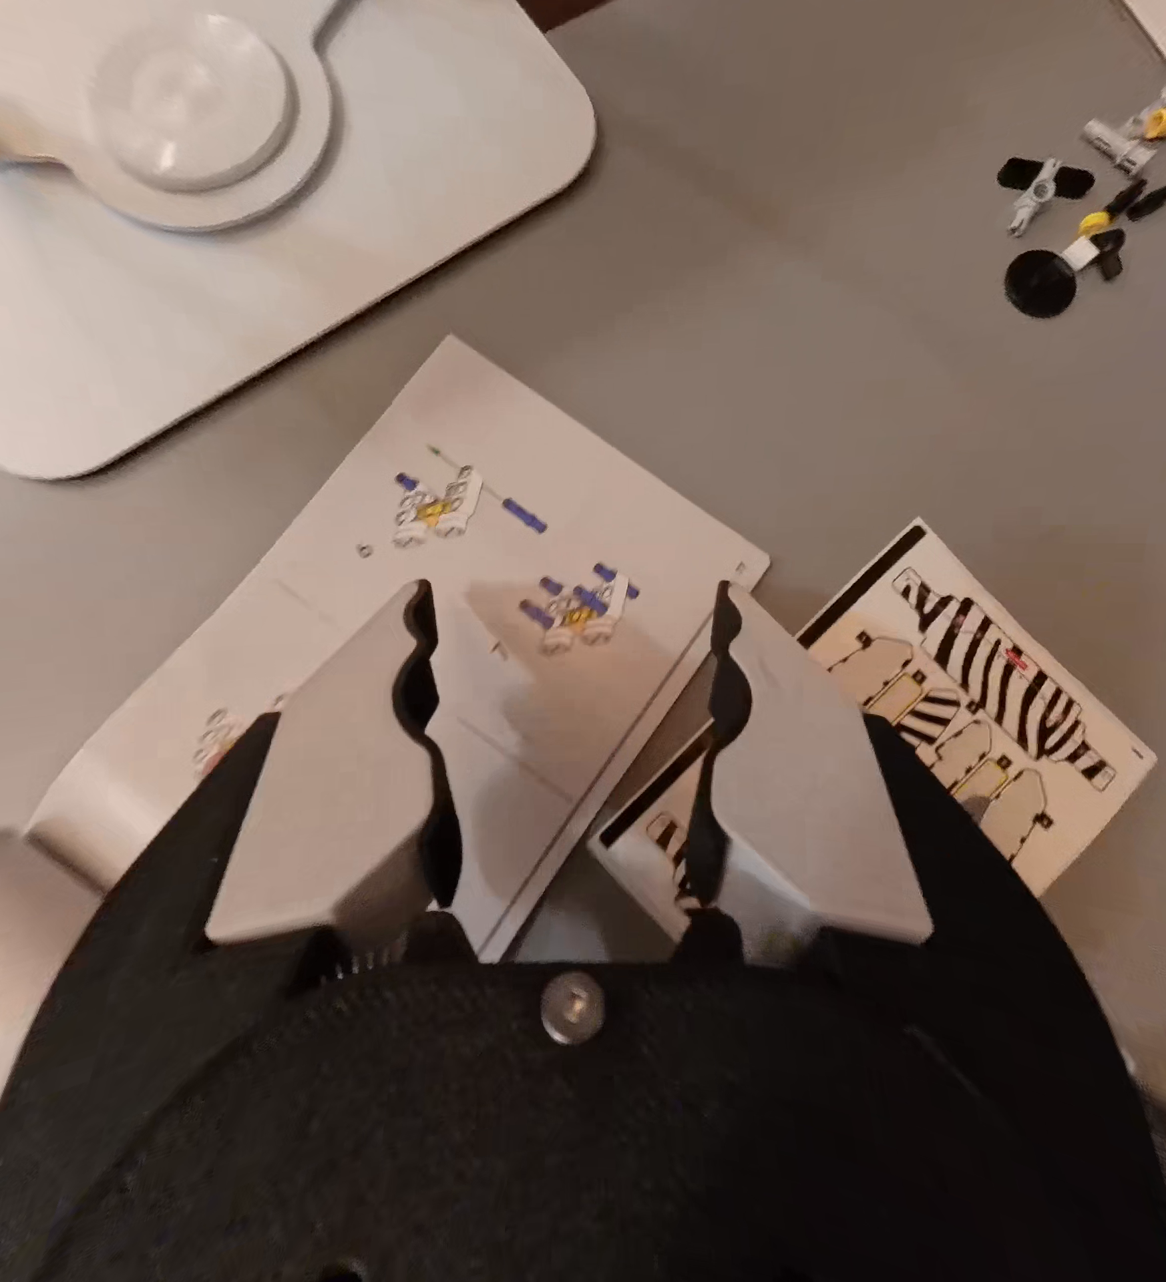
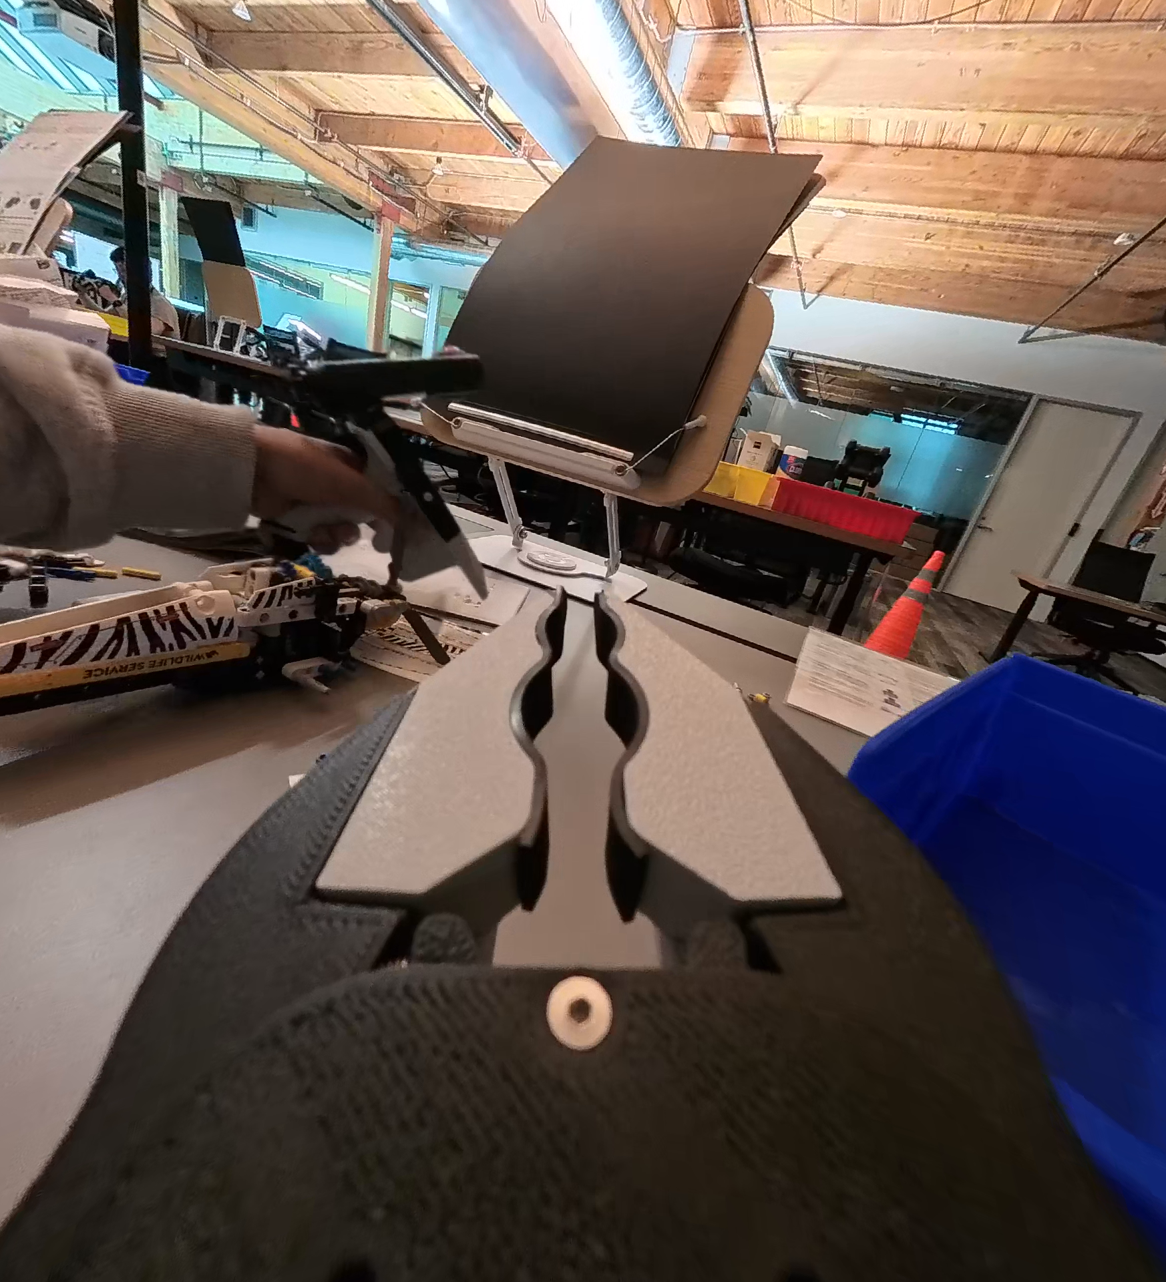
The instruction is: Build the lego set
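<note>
Up close, the left gripper (image 1: 573, 596) hangs over the grey surface (image 1: 809, 333) with its jaws spread wide and nothing between them. Right beneath it lies the open instruction sheet (image 1: 497, 485), and just beside that, to the right, sits the zebra-striped sticker sheet (image 1: 1024, 694), its near edge tucked under the gripper's finger. Farther off toward the top right, a small cluster of loose lego pieces (image 1: 1080, 208) in black, grey and yellow rests on the surface, well apart from the papers. At top left sits the white base of the stand (image 1: 427, 173).

Over to the right gripper (image 2: 579, 598): it lies low along the surface, jaws nearly together with a narrow gap, holding nothing. A blue bin (image 2: 1087, 867) sits just beside it on the right. Off to the left, the partly built lego model (image 2: 150, 645), zebra-striped with a yellow edge, lies on the surface, with the left gripper poised just beyond it. Behind stands the book stand carrying a black board (image 2: 622, 291).
</note>
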Available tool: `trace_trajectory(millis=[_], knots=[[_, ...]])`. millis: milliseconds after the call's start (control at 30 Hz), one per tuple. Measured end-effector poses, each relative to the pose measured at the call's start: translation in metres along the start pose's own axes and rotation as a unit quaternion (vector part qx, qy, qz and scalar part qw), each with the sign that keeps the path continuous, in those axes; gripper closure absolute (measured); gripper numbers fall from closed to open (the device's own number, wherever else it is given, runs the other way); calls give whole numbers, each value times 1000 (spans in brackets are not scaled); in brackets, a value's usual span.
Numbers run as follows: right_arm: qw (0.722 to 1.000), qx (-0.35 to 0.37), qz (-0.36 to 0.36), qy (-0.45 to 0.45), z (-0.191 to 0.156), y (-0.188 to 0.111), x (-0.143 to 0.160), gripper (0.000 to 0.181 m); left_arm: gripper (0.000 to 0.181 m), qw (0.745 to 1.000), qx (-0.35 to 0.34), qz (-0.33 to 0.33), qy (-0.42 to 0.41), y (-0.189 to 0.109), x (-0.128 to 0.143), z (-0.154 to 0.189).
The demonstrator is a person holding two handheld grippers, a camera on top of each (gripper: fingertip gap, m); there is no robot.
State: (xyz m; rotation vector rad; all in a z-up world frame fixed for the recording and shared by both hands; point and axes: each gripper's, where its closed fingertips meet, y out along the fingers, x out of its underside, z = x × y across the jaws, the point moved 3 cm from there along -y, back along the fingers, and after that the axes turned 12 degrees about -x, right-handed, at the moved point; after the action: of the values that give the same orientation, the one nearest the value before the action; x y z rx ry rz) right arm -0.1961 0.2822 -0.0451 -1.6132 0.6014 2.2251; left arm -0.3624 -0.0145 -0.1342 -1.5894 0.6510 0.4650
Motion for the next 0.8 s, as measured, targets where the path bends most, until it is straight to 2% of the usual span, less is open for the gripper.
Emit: trace_trajectory(millis=[100, 267, 500, 567, 600, 800], knots=[[1000, 0, 2, -1, 0, -1, 0, 176, 123, 1000, 2, -11, 11, 14, 1, 7], [1000, -1, 3, 1, 0, -1, -1, 175, 128, 1000, -7, 8, -1, 15, 3, 4], [1000, -1, 5, -2, 0, -2, -1, 176, 142, 1000, -18, -12, 1, 16, 2, -2], [1000, -1, 5, -3, -1, -2, -1, 176, 160, 1000, -24, -9, 4, 16, 2, -6], [1000, -1, 5, -5, -1, -2, -1, 176, 176, 1000, -29, -5, 4, 17, 3, -9], [1000, -3, 0, -11, -2, -1, -1, 177, 179, 1000, -2, -11, -21, 17, 2, -11]])
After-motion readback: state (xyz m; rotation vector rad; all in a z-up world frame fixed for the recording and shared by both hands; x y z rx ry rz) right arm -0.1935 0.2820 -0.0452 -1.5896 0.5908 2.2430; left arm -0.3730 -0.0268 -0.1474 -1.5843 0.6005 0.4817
